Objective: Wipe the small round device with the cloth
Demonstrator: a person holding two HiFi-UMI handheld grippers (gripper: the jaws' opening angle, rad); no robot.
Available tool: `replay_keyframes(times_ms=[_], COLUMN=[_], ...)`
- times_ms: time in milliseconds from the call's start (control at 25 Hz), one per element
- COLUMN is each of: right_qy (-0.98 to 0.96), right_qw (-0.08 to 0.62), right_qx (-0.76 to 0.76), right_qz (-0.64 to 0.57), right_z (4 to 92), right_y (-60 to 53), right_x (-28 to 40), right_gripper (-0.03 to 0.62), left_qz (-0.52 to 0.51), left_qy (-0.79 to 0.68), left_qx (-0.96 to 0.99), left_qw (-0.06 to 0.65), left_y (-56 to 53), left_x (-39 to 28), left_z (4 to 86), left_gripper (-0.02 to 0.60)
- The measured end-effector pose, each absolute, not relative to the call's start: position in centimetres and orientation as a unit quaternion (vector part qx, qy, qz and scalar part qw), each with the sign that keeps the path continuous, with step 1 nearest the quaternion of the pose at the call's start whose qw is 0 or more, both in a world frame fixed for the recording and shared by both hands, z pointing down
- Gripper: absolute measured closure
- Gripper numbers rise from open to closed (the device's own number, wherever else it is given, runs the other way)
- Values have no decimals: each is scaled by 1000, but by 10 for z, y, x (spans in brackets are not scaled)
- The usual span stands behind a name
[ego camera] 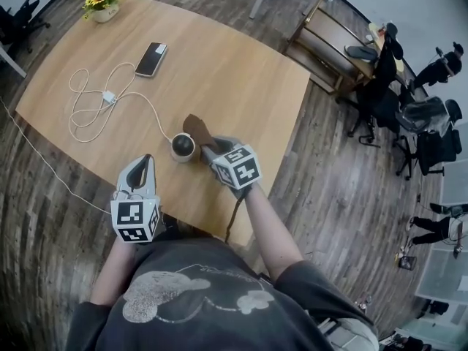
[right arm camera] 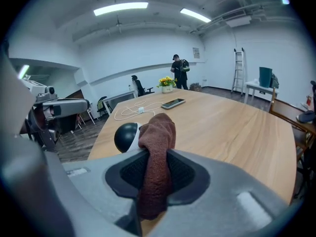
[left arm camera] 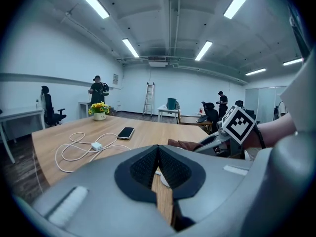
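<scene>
Right tongs [right arm camera: 156,158] were clenched on the brown cloth [right arm camera: 159,130]. The pads pinched it mid-length, w/ one end bunched up ahead of the tips & the other hanging down behind them. The bunched end sat right by the small round device [ego camera: 183,146], on its right side; touching or a hair apart, can't tell. The device was a ball, black on top & white lower down. It stood on the desk [ego camera: 234,79] nr the edge closest to the person. A white cable [ego camera: 93,102] ran from it to the left in loose loops, w/ a small white adapter [ego camera: 108,97] partway along.

Left tongs [left arm camera: 158,153] were clenched too, pads pressed together w/ nothing btwn them; only a strip of desk wood showed below. In head view they hovered at the desk's near edge, left of the device & apart from it, tips pointing toward the desk.

Farther up the desk a dark phone [ego camera: 151,58] lay flat by the cable, & a pot of yellow flowers [ego camera: 102,0] stood at the far corner. The floor was dark wood planks. Bkgd: office chairs [ego camera: 431,134] off to the right, a ladder [left arm camera: 149,98] by the far wall & a few people standing.
</scene>
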State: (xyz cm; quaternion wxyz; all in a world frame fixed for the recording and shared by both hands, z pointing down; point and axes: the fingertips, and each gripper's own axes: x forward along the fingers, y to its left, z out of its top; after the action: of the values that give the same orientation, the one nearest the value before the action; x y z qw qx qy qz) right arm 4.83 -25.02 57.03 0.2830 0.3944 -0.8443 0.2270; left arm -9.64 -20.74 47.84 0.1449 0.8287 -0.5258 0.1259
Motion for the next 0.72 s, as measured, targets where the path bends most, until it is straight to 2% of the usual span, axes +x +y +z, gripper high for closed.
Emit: replay_keyframes(times_ms=[400,560,720], right_qy=[-811,-810,-823], right_qw=[363,358,312], right_qx=[374,378,401], right_qz=[266,270,254], right_z=[621,616,581], right_y=[-240,-236,-236], right_x=[58,63,61], right_gripper=[511,511,511], left_qz=[131,131,129], left_qy=[-550,-559,-568], left_qx=[809,801,796], left_qw=[163,168,166], left_y=[-206,-203,-199], left_x=[-110,-109,-108], left_z=[492,493,489], left_gripper=[561,563,563])
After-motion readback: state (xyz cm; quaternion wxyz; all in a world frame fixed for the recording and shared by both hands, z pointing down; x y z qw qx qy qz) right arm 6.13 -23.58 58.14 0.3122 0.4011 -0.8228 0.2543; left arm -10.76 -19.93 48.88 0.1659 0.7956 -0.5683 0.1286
